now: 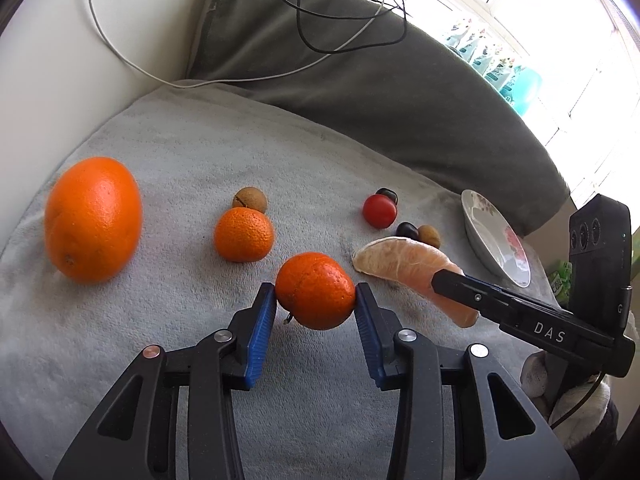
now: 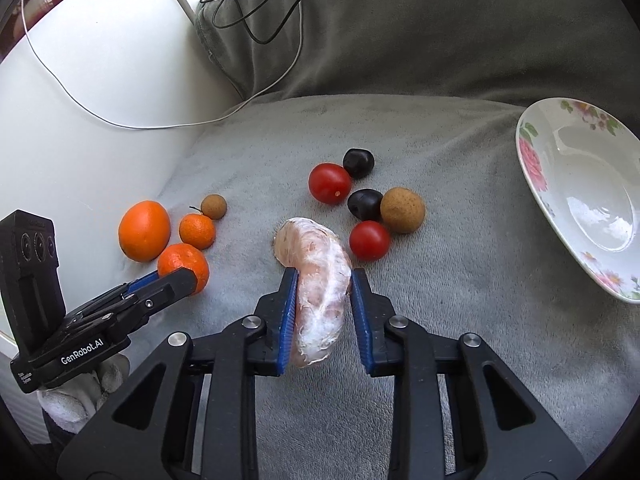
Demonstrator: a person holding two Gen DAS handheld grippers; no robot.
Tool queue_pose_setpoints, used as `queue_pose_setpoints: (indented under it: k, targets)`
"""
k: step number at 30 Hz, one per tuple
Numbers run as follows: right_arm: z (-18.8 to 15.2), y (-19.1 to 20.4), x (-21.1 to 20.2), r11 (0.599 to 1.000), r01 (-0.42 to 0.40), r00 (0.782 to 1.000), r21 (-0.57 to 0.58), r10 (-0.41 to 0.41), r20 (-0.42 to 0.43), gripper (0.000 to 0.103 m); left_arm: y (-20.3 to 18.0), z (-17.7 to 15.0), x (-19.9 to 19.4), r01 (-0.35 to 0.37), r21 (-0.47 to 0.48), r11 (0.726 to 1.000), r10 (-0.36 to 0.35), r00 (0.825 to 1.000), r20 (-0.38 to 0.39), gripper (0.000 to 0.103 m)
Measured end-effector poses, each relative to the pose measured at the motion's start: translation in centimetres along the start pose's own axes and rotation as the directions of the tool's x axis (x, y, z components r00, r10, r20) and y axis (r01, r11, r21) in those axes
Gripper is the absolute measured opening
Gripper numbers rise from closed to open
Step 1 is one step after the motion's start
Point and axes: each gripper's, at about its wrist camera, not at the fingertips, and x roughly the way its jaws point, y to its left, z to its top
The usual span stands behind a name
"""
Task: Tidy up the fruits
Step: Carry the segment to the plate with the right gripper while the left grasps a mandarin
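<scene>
The left hand-held gripper (image 1: pixel 316 300) is clenched on a small mandarin (image 1: pixel 315 290), both blue pads pressed to its sides, the fruit at the very tips. The right hand-held gripper (image 2: pixel 324 300) grasps a peeled citrus segment (image 2: pixel 316 292) across its lower half, the curved upper end sticking out ahead of the jaws. Beyond the left gripper lie a second mandarin (image 1: pixel 244 234), a large orange (image 1: pixel 93 219) further to its left, and a brown longan (image 1: pixel 249 199); ahead of the right gripper sit two cherry tomatoes (image 2: pixel 329 183), dark plums (image 2: pixel 358 163) and another brown fruit (image 2: pixel 402 209), with the flowered plate (image 2: pixel 532 152) off to its right on the grey blanket (image 2: pixel 460 320). The risks, as I judge them: the soft segment could tear or leak under the pads, or droop and slip out, and the round mandarin, pinched only at the tips, could roll free. The tilted plate on soft bedding may tip when loaded.
</scene>
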Motion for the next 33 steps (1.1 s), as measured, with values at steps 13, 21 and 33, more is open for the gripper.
queue_pose_setpoints:
  k: [13, 21, 33]
  targets:
    - [0.2, -1.1, -3.5, 1.000, 0.001, 0.998, 0.009, -0.002, 0.069, 0.025, -1.8, 0.3, 0.0, 0.016, 0.034, 0.999, -0.016, 1.000, 0.009, 0.038]
    - [1.0, -2.4, -6.1, 1.000, 0.010, 0.992, 0.023, -0.013, 0.123, 0.025, -3.3, 0.6, 0.1, 0.030, 0.062, 0.998, -0.031, 0.999, 0.016, 0.038]
    - [1.6, -7.6, -10.4, 0.993, 0.067, 0.975, 0.101, -0.087, 0.203, 0.025, -7.7, 1.7, 2.0, 0.097, 0.142, 0.985, -0.098, 0.995, 0.001, 0.038]
